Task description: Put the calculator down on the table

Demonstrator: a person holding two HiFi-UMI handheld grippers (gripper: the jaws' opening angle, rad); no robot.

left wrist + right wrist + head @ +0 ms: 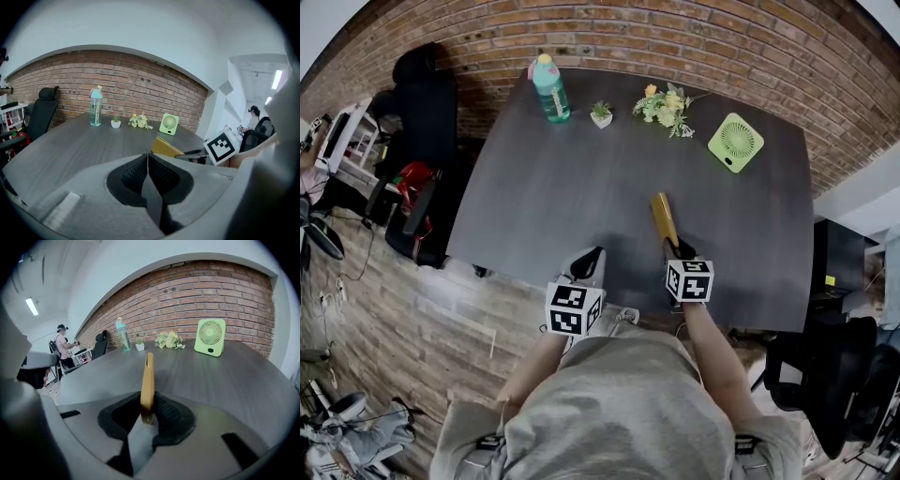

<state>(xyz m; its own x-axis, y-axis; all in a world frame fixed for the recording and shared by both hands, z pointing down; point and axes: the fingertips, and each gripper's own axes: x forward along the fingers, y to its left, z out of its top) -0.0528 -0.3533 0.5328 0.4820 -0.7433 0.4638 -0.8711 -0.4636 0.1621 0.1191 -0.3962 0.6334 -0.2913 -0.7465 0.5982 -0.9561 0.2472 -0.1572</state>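
Note:
A thin yellow calculator (664, 218) is held on edge above the dark table (581, 187), clamped at its near end by my right gripper (679, 247). In the right gripper view the calculator (147, 380) stands upright between the black pads and points toward the far wall. My left gripper (587, 265) hovers near the table's front edge, shut with nothing in it; its pads (148, 174) meet in the left gripper view, where the calculator (166, 148) and the right gripper's marker cube (220, 146) show to the right.
Along the table's far side stand a teal bottle (549, 88), a small potted plant (601, 113), a flower bunch (666, 107) and a green fan (735, 142). A black office chair (422, 122) sits at the left, another chair (825, 375) at the right.

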